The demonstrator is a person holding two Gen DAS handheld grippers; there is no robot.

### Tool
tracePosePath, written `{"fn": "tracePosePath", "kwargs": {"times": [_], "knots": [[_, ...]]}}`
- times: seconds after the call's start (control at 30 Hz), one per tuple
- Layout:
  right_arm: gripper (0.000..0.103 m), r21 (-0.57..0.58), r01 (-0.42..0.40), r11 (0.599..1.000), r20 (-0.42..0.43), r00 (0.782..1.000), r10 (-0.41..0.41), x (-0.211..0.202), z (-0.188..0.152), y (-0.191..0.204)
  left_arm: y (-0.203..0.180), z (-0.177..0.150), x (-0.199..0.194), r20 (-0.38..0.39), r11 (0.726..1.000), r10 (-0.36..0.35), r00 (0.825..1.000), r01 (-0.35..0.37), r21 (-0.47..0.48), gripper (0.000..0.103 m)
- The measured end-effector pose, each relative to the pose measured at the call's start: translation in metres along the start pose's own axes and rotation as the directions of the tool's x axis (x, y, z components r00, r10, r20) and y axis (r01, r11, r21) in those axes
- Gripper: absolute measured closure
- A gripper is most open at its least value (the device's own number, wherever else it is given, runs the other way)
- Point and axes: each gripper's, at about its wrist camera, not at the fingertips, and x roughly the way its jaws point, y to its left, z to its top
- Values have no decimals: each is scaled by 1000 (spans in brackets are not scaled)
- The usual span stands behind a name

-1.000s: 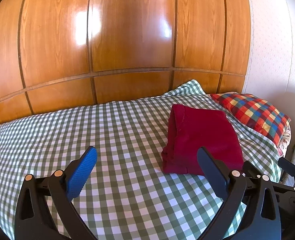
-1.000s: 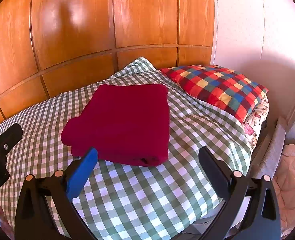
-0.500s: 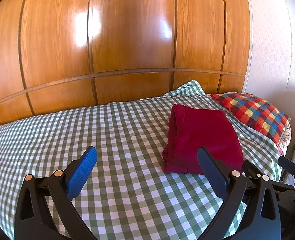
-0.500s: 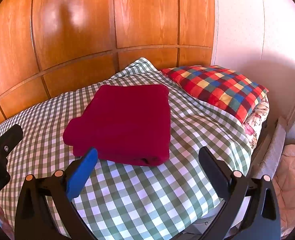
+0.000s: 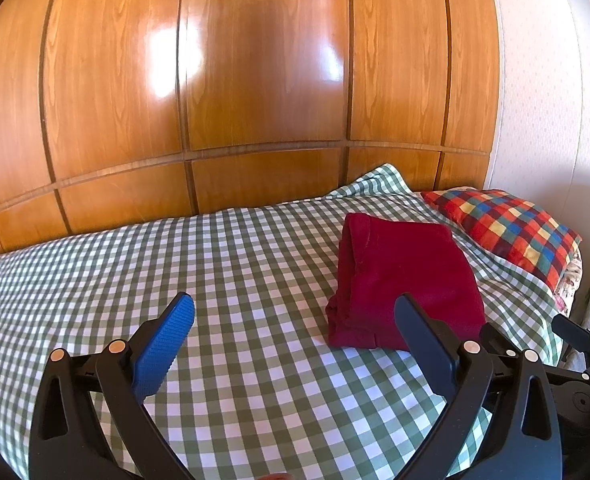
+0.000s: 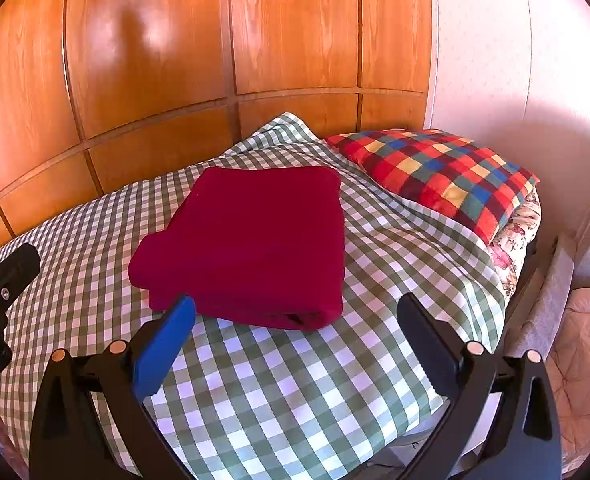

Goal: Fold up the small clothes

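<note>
Crimson fabric, a small garment (image 6: 251, 240) folded into a thick rectangle, lies on the green-checked bedspread (image 6: 279, 392), just beside the plaid pillow (image 6: 439, 176) and short of the wooden headboard (image 6: 175, 60). Both tools hang above the bedspread on the side away from the pillow, clear of the cloth: the left gripper (image 5: 295, 324) has its jaws spread wide and holds nothing, and the right gripper (image 6: 295, 320), nearer the pillow, is likewise splayed and empty. The fold looks finished, its layers stacked with one doubled edge facing the right wrist camera, though whether the far edges line up is hard to judge through the fisheye. If so, the step in hand is the release, and the next move calls for fetching another piece or squaring the stack.
</note>
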Motion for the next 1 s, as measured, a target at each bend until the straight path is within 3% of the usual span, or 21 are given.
{"fn": "tracePosePath", "kwargs": {"times": [0.73, 1.0], "knots": [[2, -5, -3, 1000, -1, 1000, 3, 2, -2, 3, -3, -4, 0, -3, 1000, -1, 1000, 1, 17, 4], [2, -6, -16, 1000, 17, 1000, 16, -2, 5, 0, 11, -11, 5, -34, 999, 12, 999, -13, -31, 4]]}}
